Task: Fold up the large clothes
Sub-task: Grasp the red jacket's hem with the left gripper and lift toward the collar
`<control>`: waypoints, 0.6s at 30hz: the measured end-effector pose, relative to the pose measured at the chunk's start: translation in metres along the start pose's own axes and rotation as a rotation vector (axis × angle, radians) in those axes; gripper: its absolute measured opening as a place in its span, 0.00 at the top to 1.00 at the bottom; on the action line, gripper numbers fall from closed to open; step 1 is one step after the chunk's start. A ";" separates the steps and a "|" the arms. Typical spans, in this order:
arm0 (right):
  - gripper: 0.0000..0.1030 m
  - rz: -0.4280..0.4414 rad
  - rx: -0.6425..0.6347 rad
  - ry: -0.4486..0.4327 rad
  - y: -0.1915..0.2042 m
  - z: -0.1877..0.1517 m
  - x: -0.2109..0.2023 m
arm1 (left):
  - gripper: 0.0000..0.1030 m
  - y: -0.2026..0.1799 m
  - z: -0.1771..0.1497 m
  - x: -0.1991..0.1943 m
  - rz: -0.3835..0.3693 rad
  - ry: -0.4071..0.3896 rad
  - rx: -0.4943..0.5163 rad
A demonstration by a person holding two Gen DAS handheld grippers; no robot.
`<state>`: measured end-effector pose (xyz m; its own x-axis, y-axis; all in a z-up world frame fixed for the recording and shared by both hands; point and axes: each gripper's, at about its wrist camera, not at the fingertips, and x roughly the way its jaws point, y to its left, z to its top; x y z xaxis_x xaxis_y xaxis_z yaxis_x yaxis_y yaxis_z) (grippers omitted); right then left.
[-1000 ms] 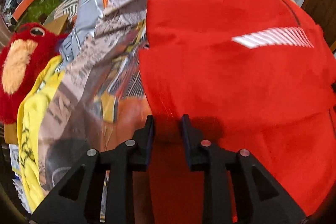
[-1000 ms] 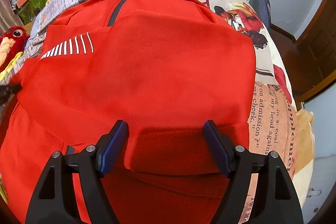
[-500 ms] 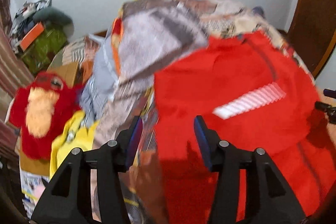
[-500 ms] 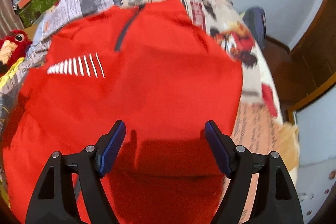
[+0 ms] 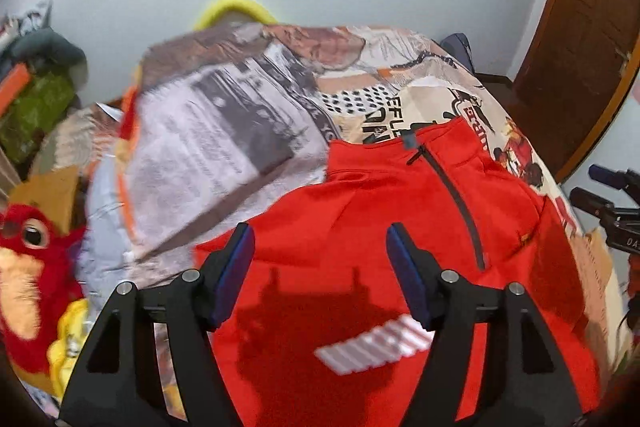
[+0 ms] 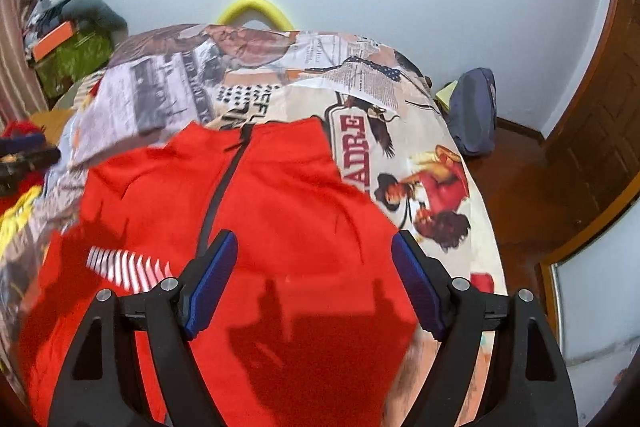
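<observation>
**A:** Left gripper (image 5: 320, 275) is up above the bed, fingers spread wide apart, nothing between them. The red jacket (image 5: 360, 227) lies straight ahead of it and below.

**B:** Same on my side. Right gripper (image 6: 314, 283) gaping wide, holding nothing, and the red jacket (image 6: 260, 207) is spread under it and ahead of it on the printed bedspread (image 6: 400, 131).

**A:** The dark zipper (image 5: 456, 199) runs away from the left gripper, off to its right, up to the collar. White stripes (image 5: 376, 347) sit low between my fingers, close in.

**B:** From here the zipper (image 6: 224, 187) is just ahead of the left-side finger, and the white stripes (image 6: 128, 267) are off to the gripper's left.

**A:** Shadow of the gripper falls on the cloth right in front of it. Further left of me, a red plush toy (image 5: 28, 267) beside the bed.

**B:** Beyond the jacket, at the bed's far end, a yellow curved thing (image 6: 252, 9) against the wall. To my right, a blue backpack (image 6: 476, 111) on the floor by the wooden door (image 6: 592, 147).
</observation>
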<state>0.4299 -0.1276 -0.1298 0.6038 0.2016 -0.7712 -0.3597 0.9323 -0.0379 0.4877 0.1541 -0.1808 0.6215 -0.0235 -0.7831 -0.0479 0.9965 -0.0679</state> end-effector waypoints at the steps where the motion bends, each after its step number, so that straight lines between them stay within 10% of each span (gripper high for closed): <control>1: 0.26 0.010 0.012 0.007 -0.002 0.003 0.007 | 0.35 0.000 0.003 0.010 -0.017 0.013 -0.016; 12: 0.26 0.118 0.125 0.134 -0.030 0.041 0.109 | 0.35 -0.001 0.026 0.121 -0.086 0.079 -0.062; 18: 0.26 0.135 0.109 0.182 -0.027 0.044 0.156 | 0.34 -0.012 0.020 0.159 -0.039 0.099 0.082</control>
<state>0.5649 -0.1077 -0.2208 0.4141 0.2779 -0.8668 -0.3437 0.9295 0.1338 0.6026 0.1397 -0.2927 0.5415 -0.0659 -0.8381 0.0415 0.9978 -0.0516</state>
